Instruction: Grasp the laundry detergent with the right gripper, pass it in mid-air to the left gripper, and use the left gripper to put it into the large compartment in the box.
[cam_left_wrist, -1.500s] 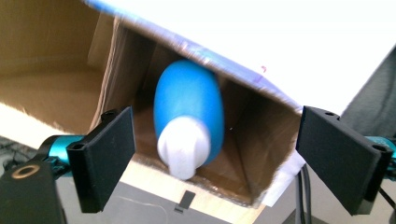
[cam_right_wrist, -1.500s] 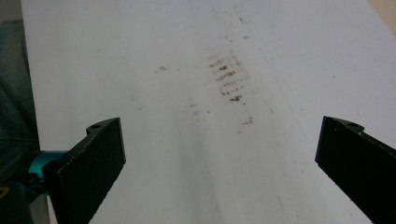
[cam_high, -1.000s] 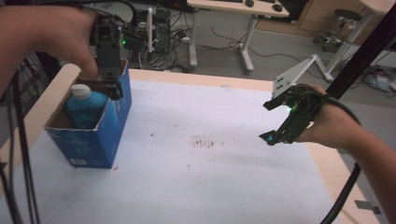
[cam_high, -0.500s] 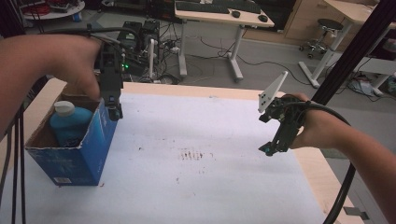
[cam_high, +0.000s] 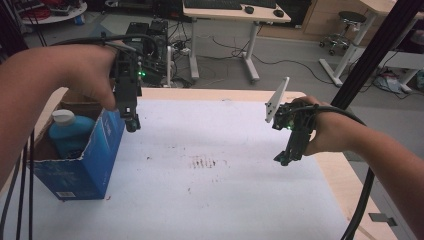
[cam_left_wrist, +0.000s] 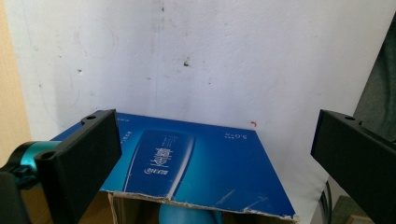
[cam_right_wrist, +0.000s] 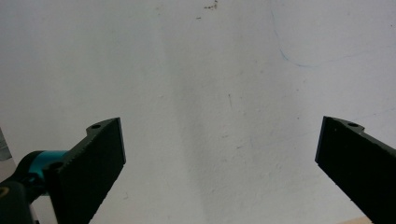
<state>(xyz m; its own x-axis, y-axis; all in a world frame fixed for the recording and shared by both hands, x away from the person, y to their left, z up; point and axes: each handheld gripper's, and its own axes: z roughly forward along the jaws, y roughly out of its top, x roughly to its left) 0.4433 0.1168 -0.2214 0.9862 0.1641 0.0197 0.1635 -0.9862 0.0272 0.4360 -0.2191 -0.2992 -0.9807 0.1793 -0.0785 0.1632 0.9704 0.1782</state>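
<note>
A blue cardboard box (cam_high: 82, 155) stands open at the table's left, and a blue bottle with a white cap (cam_high: 67, 132) stands inside it. My left gripper (cam_high: 132, 122) hangs open just above the box's right wall, holding nothing. In the left gripper view the box's printed blue side (cam_left_wrist: 196, 161) lies below the wide-apart jaws, and the bottle (cam_left_wrist: 187, 217) peeks out at the bottom. My right gripper (cam_high: 285, 159) hovers open over the table's right side, pointing down. In the right gripper view only bare white table (cam_right_wrist: 210, 116) lies between its jaws.
The white table top (cam_high: 215, 190) has a patch of dark marks (cam_high: 202, 162) in the middle. Its wooden edge (cam_high: 340, 175) shows at the right, beside a black frame post (cam_high: 372, 55). Desks, cables and a stool stand on the floor beyond.
The left gripper has lifted slightly up and right, off the box's rim. The right gripper has turned to point more steeply down. The box and bottle stay put.
</note>
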